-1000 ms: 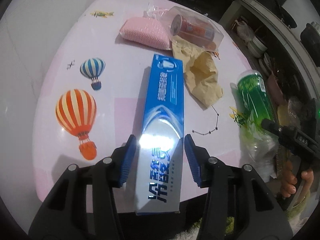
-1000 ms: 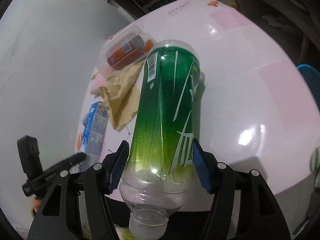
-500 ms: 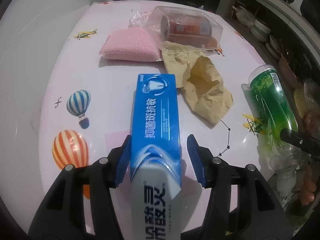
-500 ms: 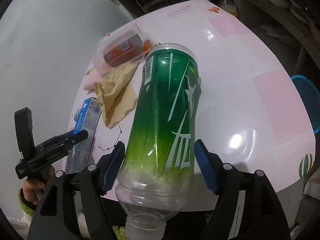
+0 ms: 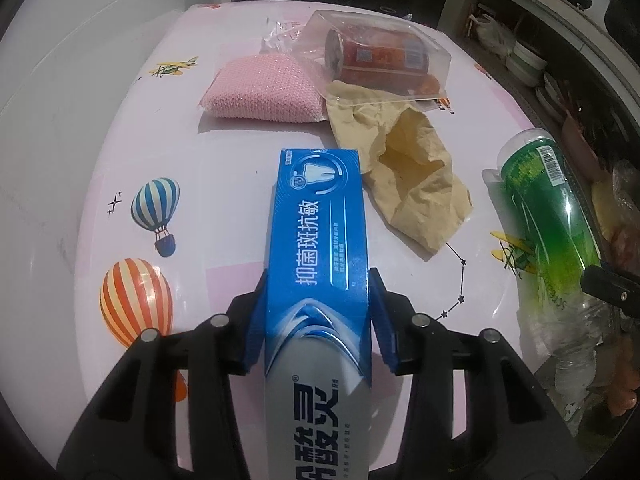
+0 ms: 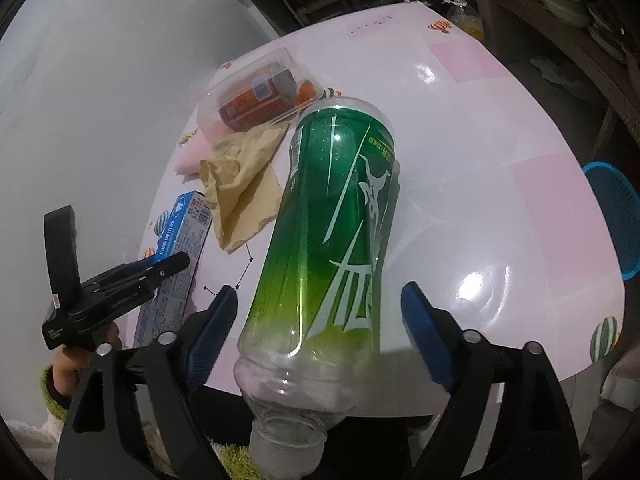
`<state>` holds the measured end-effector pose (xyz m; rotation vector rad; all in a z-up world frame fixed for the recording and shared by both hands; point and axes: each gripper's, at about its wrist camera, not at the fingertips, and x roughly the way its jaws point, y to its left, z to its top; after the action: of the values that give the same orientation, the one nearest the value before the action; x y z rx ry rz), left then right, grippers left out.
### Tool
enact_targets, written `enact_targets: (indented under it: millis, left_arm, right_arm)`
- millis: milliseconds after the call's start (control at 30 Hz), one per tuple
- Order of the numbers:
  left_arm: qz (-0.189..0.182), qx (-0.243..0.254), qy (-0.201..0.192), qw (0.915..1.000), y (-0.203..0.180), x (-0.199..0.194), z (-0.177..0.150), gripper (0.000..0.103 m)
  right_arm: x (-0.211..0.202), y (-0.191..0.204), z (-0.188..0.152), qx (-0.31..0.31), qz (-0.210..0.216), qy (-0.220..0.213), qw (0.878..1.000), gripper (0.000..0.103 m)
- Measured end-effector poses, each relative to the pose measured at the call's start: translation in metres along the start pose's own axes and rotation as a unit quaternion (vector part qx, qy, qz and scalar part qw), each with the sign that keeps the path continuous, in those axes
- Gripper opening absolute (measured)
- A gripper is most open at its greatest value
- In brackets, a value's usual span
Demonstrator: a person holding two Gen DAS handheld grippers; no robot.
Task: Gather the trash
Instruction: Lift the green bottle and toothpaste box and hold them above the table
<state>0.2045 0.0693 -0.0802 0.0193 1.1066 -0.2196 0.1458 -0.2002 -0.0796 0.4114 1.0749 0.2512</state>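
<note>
Fingers of my left gripper (image 5: 318, 312) clamp the blue toothpaste box (image 5: 318, 240), printed 抑菌斑抗敏, over the table (image 5: 240, 184); my right gripper's (image 6: 320, 328) stand apart around the green bottle (image 6: 332, 216) at the table edge.

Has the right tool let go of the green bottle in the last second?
Yes. The right tool has opened: both pads now stand clear of the green bottle, which lies on the pink table.

I'm in a lived-in home dining corner: ahead of my tools a pink table (image 5: 152, 128) with balloon stickers, stacked bowls (image 5: 526, 64) on shelves off right, a blue basket (image 6: 614, 220) beyond.
</note>
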Motion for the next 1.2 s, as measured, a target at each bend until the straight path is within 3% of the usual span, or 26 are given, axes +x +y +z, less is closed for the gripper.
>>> enact_targets:
  millis: [400,533,900,1200]
  left_arm:
    - [-0.004,-0.013,0.003,0.9999,0.004,-0.008,-0.012,0.044]
    - [-0.004,-0.016,0.007,0.9998,0.004,-0.011,-0.019,0.044]
    - [-0.007,-0.017,0.014,0.9997,0.006,-0.012,-0.02,0.044]
    - [-0.007,-0.017,0.014,0.9997,0.006,-0.012,-0.02,0.044]
  right_arm:
    - [0.023,0.019,-0.003,-0.056,-0.021,0.034,0.998,0.083]
    - [0.023,0.019,-0.005,-0.06,-0.017,0.042,0.997,0.077]
    - [0.022,0.016,-0.005,-0.062,-0.019,0.057,0.996,0.077]
    - [0.041,0.016,0.007,-0.066,0.007,0.09,0.994,0.082]
